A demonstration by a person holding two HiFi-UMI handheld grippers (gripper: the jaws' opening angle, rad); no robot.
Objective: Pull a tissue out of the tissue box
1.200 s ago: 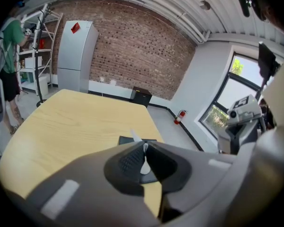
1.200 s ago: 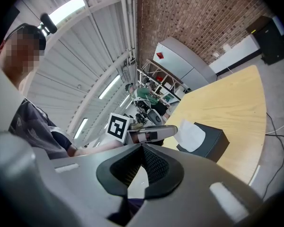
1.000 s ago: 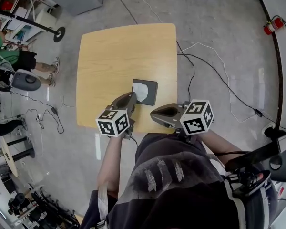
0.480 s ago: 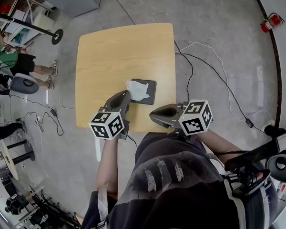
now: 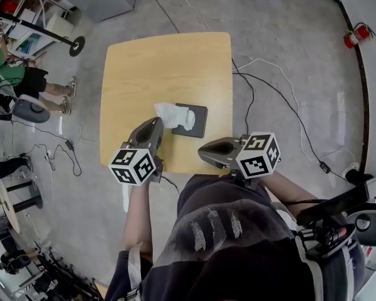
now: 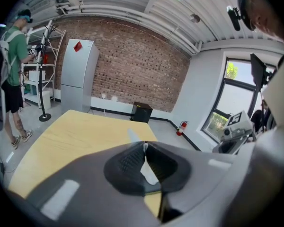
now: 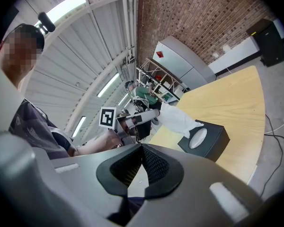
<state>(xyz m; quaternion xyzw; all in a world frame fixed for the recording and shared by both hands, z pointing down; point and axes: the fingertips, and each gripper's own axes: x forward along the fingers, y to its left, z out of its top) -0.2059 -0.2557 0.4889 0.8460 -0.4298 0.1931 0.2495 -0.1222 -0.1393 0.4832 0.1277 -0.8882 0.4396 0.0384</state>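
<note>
Tissue (image 5: 174,115): white, crumpled. One end pinched in the left gripper (image 5: 155,120), the other end still down in the slot of the tissue box (image 5: 197,123). Drawn out further than a second ago and stretched sideways, away from the box top toward the left side of the table (image 5: 156,61). Not yet free.

Tissue box: dark, flat, square, with a pale oval opening on top. Set on the table near its front edge, just ahead of both grippers. Same spot and same heading as a second ago; neither dragged nor tipped by the pull so far.

Left gripper: jaws pressed together on the tissue, with a white fold showing between the pads in the left gripper view. Carried up and back toward the left over the last second, marker cube shifted left and lower in the head view. Tips now clear of the box, linked to it only by the sheet.

Right gripper (image 5: 205,150): jaws closed on each other, nothing between them. Parked at the front edge of the table, near the box but not touching it. Unmoved over the last second.

Status, as a judgement: extraction well under way, probably past the halfway mark, with the grip holding. Remaining: more pull along the same line until the tail clears the slot.

Risk, as a judgement: box unheld and likely light, so liable to lift or slide with the sheet; possible second tissue trailing after the first.
</note>
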